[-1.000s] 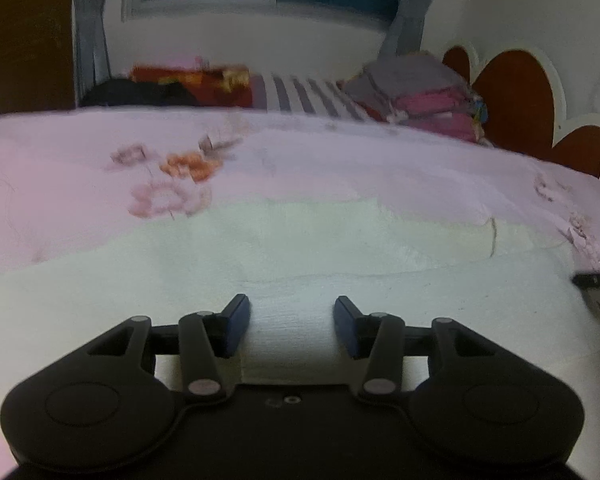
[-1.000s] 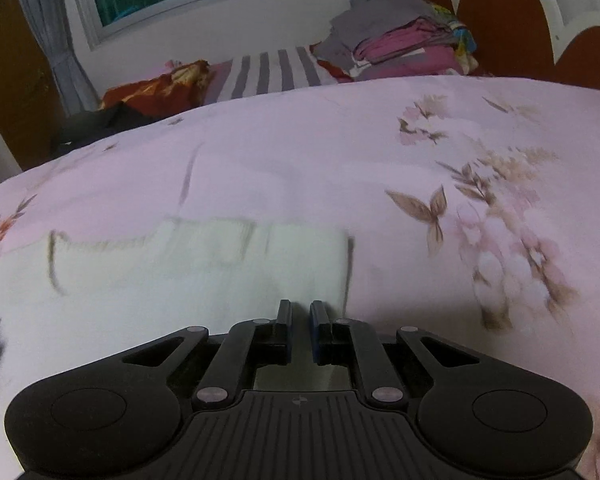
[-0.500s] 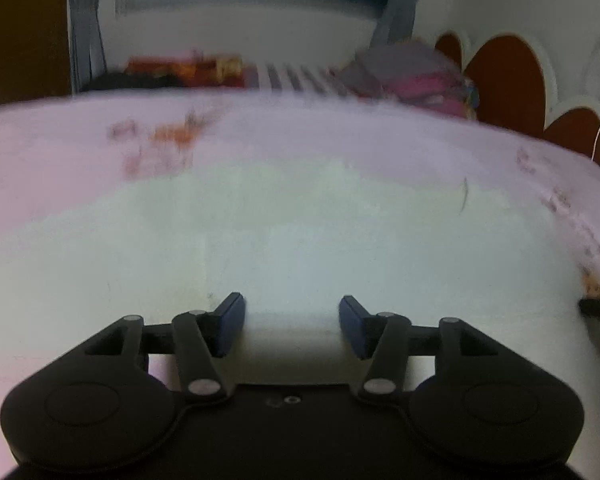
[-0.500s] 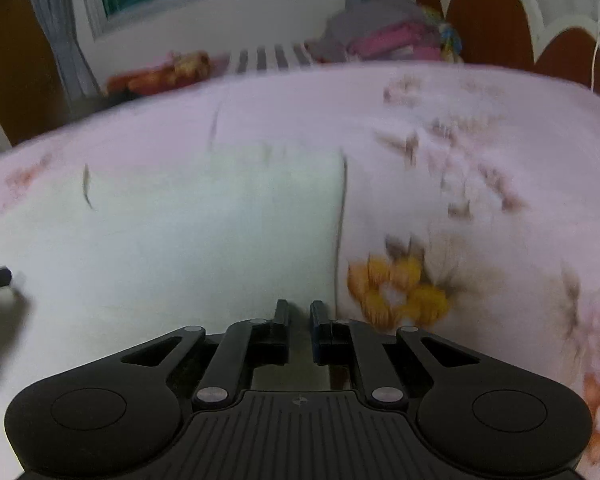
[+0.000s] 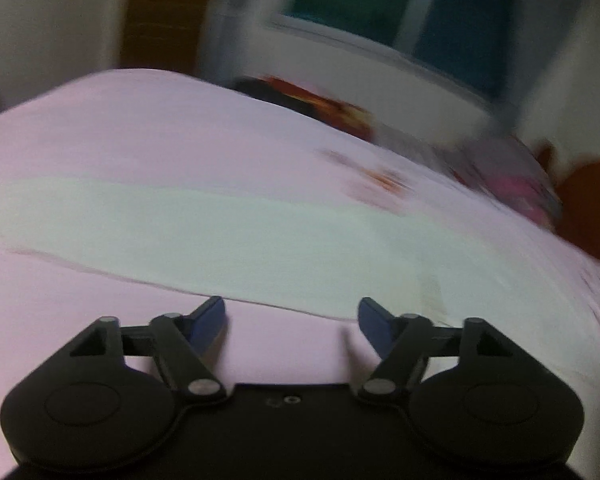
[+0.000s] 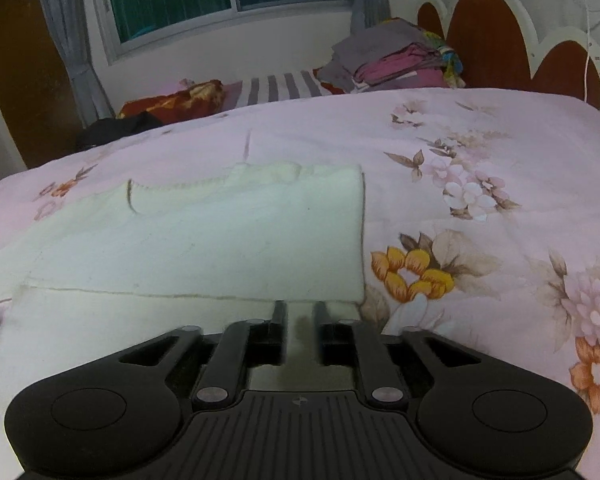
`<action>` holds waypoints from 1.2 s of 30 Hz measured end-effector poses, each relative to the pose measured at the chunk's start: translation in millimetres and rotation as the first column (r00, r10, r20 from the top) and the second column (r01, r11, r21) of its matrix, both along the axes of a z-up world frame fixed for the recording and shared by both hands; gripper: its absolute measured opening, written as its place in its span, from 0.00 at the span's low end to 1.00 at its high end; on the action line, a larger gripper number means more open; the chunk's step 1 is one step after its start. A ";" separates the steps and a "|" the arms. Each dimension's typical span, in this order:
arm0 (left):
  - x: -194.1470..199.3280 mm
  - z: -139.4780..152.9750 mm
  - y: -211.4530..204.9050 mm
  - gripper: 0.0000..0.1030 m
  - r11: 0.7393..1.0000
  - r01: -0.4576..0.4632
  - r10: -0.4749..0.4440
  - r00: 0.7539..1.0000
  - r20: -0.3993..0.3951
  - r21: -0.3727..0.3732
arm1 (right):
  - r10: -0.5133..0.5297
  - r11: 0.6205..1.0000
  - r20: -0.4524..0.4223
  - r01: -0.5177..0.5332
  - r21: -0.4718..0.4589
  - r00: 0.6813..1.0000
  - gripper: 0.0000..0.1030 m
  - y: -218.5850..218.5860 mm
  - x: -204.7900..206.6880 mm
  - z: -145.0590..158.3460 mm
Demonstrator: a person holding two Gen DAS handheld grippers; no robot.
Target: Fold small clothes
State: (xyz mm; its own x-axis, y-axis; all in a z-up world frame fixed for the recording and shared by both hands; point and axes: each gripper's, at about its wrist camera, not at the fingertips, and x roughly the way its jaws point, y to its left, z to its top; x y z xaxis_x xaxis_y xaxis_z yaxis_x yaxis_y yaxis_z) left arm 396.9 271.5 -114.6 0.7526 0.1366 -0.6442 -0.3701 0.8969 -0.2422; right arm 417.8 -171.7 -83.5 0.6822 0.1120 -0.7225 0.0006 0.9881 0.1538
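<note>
Garment (image 6: pixel 204 240): cream-white, plain. Bedspread (image 6: pixel 500 168): pale pink, floral print, orange-yellow blossoms near right, pink-white blossoms beyond. Headboard (image 6: pixel 488 36) far right: brown scallops, white edging. Far pillow (image 6: pixel 276 88): grey-white stripes. Gripper fingertips (image 5: pixel 210 320): blue.

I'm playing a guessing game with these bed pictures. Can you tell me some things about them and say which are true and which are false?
1. The white garment lies on a pink flowery bedspread. True.
2. The left gripper has its jaws squeezed shut on the cloth. False: its jaws are wide open with nothing between them.
3. A pile of folded clothes sits by the headboard. True.
4. The white garment is rolled into a ball. False: it lies flat, with one part folded over.
5. The right gripper has its jaws at the garment's near edge. True.
</note>
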 end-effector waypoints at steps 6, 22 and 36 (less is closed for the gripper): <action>-51.8 -11.7 120.5 0.53 0.903 -0.352 0.370 0.928 0.033 -0.246 | -0.020 0.999 0.030 0.019 0.029 0.999 0.63 7.2 -3.6 4.4; -53.8 -33.6 202.2 0.02 0.774 -0.381 0.512 0.846 0.147 -0.505 | -0.011 1.000 0.034 0.011 0.003 0.999 0.61 36.6 1.4 19.2; -0.5 4.5 148.1 0.02 0.884 -0.310 0.378 0.914 0.145 -0.351 | -0.109 0.993 -0.010 0.109 0.053 0.994 0.61 -11.7 3.8 4.5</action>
